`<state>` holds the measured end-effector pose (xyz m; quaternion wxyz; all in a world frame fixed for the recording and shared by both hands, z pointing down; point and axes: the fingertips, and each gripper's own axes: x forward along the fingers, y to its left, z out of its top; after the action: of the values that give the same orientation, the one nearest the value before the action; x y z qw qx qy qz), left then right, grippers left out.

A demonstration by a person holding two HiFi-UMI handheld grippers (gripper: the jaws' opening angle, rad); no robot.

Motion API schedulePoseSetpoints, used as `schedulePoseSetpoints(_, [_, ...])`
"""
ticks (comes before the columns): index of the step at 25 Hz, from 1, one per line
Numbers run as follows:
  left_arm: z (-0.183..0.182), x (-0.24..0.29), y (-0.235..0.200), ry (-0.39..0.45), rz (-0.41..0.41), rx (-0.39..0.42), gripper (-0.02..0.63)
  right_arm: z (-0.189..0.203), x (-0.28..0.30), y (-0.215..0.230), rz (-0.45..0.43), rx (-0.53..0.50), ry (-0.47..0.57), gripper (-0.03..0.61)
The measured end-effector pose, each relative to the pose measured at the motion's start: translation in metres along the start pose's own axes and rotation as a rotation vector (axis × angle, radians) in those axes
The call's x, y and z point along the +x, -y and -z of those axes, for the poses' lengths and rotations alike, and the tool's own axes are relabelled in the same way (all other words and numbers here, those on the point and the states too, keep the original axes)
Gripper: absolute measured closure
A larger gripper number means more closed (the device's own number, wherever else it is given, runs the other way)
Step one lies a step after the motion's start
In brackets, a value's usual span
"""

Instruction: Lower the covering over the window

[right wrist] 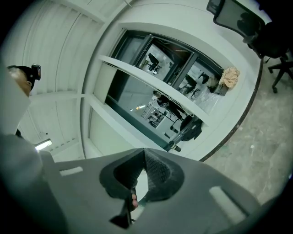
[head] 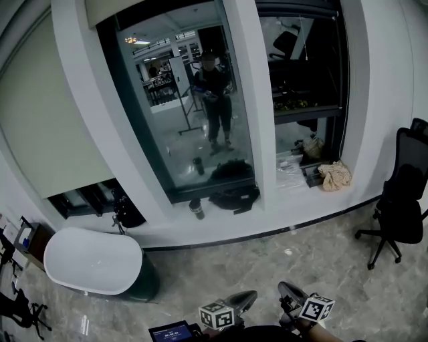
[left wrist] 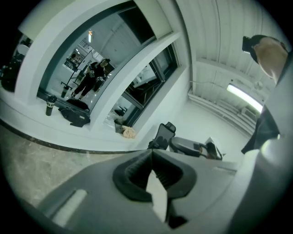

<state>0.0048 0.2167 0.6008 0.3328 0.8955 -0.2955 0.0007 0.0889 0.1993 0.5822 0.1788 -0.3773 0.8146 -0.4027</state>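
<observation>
The tall dark window (head: 180, 100) stands ahead across the floor, its glass mirroring a standing person. Only the rolled-up edge of its pale covering (head: 127, 8) shows at the top. The window to its left has a pale blind (head: 47, 113) pulled most of the way down. Low in the head view, my left gripper (head: 249, 295) and right gripper (head: 285, 289) are side by side, far from the window. Both are shut with nothing between the jaws. The left gripper (left wrist: 151, 155) faces the window (left wrist: 78, 68). The right gripper (right wrist: 144, 153) faces the window (right wrist: 137, 91) too.
A black bag (head: 234, 197) and a dark flask (head: 196, 209) lie on the white sill, a beige cloth (head: 334, 175) further right. A black office chair (head: 401, 200) stands at the right. A white oval tub (head: 93, 260) sits at the left on the marble floor.
</observation>
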Motion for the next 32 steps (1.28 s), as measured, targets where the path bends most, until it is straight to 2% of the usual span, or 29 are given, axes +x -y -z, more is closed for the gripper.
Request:
schedulePoseSetpoints(4, [-0.021, 0.014, -0.024, 0.013, -0.011, -0.004, 0.612, -0.012, 0.026, 0.006, -0.035, -0.031, -0.012, 0.571])
schedulePoseSetpoints(8, [-0.041, 0.038, -0.065, -0.005, -0.012, -0.025, 0.612, -0.03, 0.064, 0.028, -0.015, -0.011, -0.009, 0.571])
schedulePoseSetpoints(14, [-0.122, 0.089, -0.147, -0.014, 0.028, -0.028, 0.612, -0.088, 0.153, 0.062, 0.033, -0.042, 0.053, 0.571])
schedulePoseSetpoints(18, [-0.182, 0.109, -0.183, -0.01, 0.102, 0.048, 0.612, -0.114, 0.22, 0.06, 0.025, -0.139, 0.066, 0.571])
schedulePoseSetpoints(21, [-0.22, 0.124, -0.213, 0.007, 0.13, 0.074, 0.612, -0.134, 0.27, 0.064, 0.006, -0.169, 0.078, 0.571])
schedulePoseSetpoints(28, [-0.245, 0.153, -0.264, -0.009, 0.123, 0.009, 0.612, -0.16, 0.305, 0.101, 0.086, -0.084, 0.076, 0.555])
schedulePoseSetpoints(32, [-0.29, 0.19, -0.291, 0.052, 0.117, 0.08, 0.606, -0.189, 0.334, 0.129, 0.062, -0.081, 0.057, 0.546])
